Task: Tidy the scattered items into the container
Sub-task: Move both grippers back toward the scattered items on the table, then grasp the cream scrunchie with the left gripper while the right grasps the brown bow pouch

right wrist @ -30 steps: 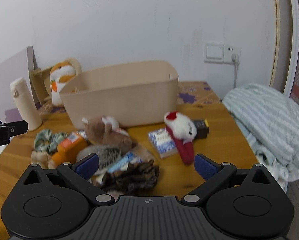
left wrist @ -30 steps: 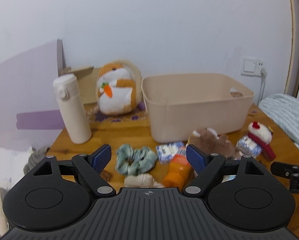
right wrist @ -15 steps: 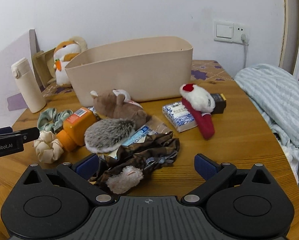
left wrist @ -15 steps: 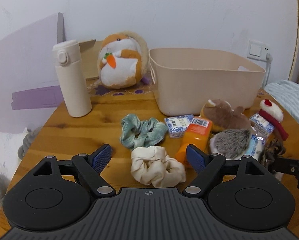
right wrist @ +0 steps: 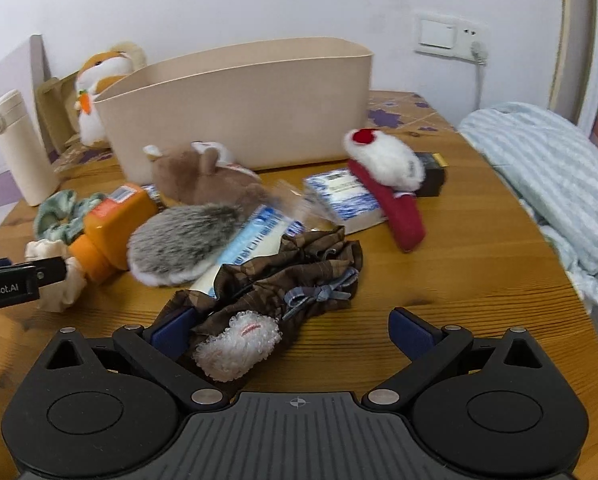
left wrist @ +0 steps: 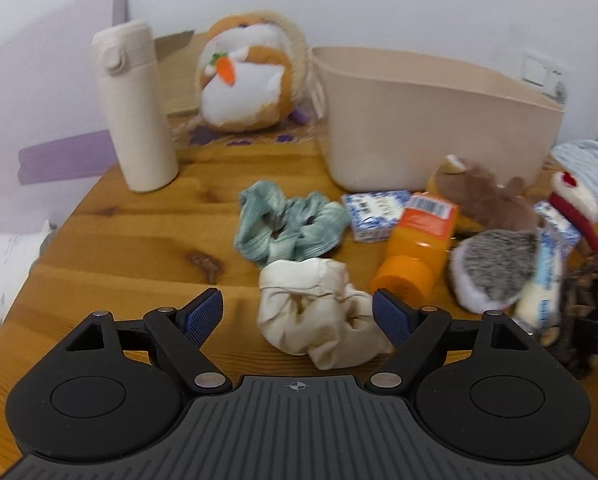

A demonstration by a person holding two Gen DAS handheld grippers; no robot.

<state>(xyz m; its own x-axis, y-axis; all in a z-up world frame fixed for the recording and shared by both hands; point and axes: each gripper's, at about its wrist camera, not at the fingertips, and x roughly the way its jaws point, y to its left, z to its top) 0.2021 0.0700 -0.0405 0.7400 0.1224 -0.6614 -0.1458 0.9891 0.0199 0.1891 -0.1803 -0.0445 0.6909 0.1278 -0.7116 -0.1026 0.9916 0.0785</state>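
A beige plastic bin [left wrist: 431,120] [right wrist: 239,108] stands at the back of the wooden table. My left gripper [left wrist: 297,314] is open, low over the table, with a cream scrunchie [left wrist: 319,312] between its fingers. My right gripper [right wrist: 291,330] is open around a brown patterned cloth pouch [right wrist: 283,280] with a white fluffy piece [right wrist: 235,346]. Also scattered are a green scrunchie [left wrist: 289,226], an orange bottle [left wrist: 419,248] [right wrist: 111,228], a grey hedgehog plush [right wrist: 183,242], a brown plush [right wrist: 207,178], tissue packs [right wrist: 345,200], and a red-and-white plush [right wrist: 391,176].
A cream thermos [left wrist: 133,108] stands at the back left. An orange-and-white plush [left wrist: 247,76] sits behind it beside the bin. A striped blue blanket [right wrist: 555,184] lies off the table's right edge. A wall socket [right wrist: 451,36] is behind.
Both grippers have moved forward and down toward the table. The cream scrunchie now lies between my left fingers, and the brown pouch now lies between my right fingers.
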